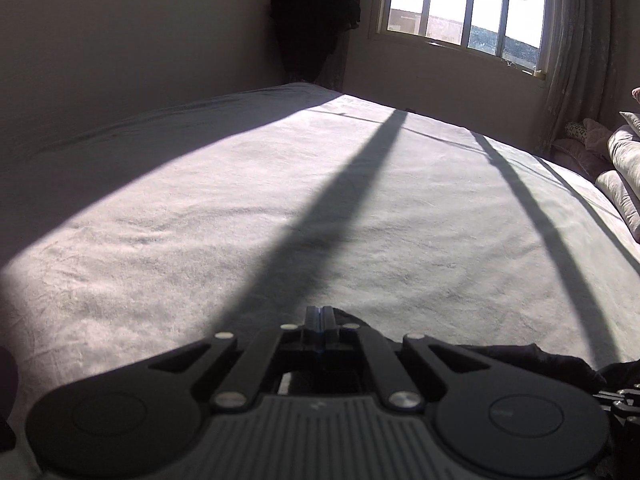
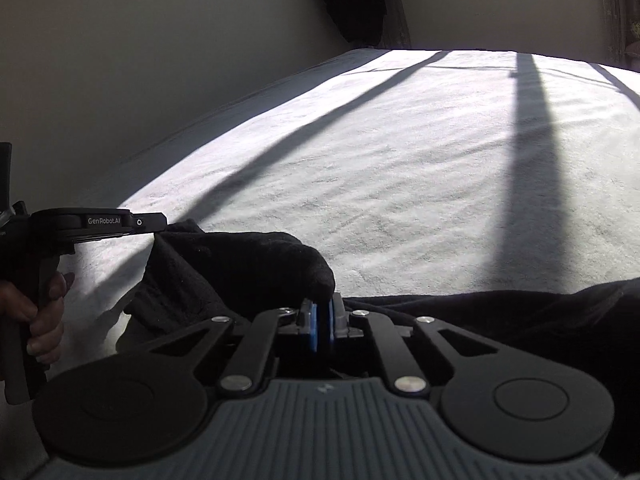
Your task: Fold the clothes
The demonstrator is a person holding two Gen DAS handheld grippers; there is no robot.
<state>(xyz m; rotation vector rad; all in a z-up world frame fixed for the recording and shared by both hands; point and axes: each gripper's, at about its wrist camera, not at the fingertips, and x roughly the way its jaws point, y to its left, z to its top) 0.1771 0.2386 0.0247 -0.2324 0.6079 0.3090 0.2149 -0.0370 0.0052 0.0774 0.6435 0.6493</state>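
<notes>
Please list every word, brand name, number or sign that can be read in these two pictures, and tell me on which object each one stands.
"GenRobot.AI": white letters on the side of the left gripper, seen in the right wrist view.
A small pale logo mark on the grey body behind the right gripper is too small to read; the left wrist view shows the same kind of mark.
No other text is visible.

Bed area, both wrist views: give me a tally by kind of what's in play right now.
Black garment: 1
Grippers: 2, left gripper and right gripper, both shut on it
Bed: 1
Window: 1
Total: 5
</notes>
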